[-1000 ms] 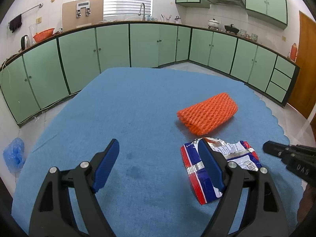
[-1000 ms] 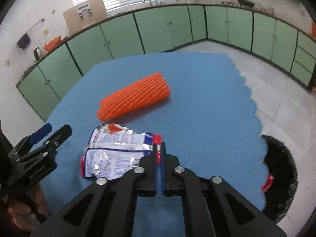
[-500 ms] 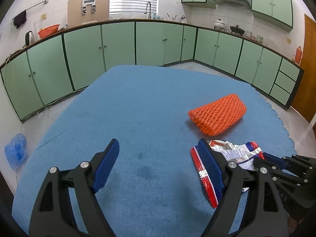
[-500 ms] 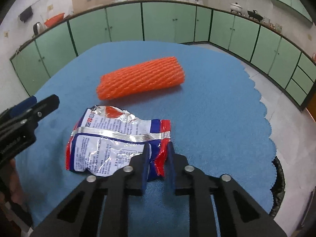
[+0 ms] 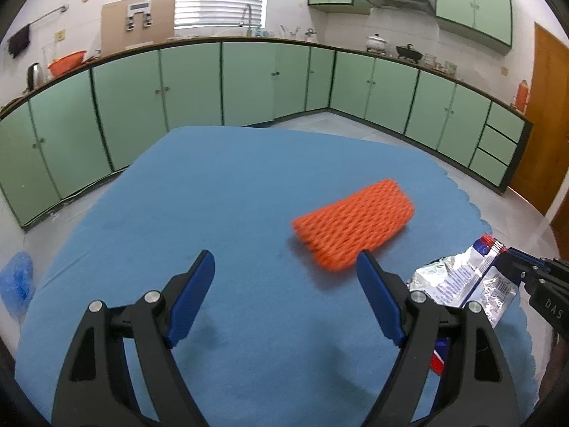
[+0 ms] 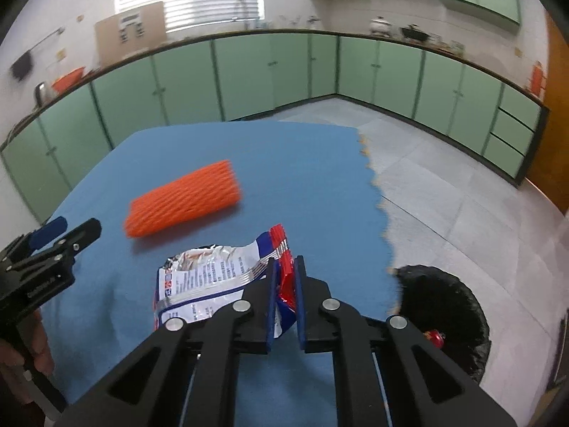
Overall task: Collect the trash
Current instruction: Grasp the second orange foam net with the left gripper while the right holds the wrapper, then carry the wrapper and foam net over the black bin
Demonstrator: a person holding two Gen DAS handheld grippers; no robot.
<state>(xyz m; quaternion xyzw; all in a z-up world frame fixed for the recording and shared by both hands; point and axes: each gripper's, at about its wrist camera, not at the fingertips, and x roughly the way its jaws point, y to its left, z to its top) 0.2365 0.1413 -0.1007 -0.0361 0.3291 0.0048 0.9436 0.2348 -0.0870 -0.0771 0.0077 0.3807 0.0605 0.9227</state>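
Observation:
My right gripper [image 6: 284,275] is shut on the red edge of a crumpled silver, blue and red snack wrapper [image 6: 209,277] and holds it lifted above the blue table [image 6: 302,163]. The wrapper also shows in the left wrist view [image 5: 462,277], held by the right gripper [image 5: 512,267]. An orange foam net sleeve [image 5: 352,227] lies on the table ahead of my left gripper [image 5: 284,277], which is open and empty. The sleeve also shows in the right wrist view [image 6: 181,199], with the left gripper [image 6: 67,235] at the left.
A black-lined trash bin [image 6: 444,313] stands on the floor beside the table's right edge, with a red item inside. Green cabinets [image 5: 249,82] line the walls. A blue bag [image 5: 16,281] lies on the floor at left.
My right gripper closed on the wrapper's edge and lifted it, moving it rightward toward the table's edge. My left gripper stayed open and shifted toward the orange sleeve.

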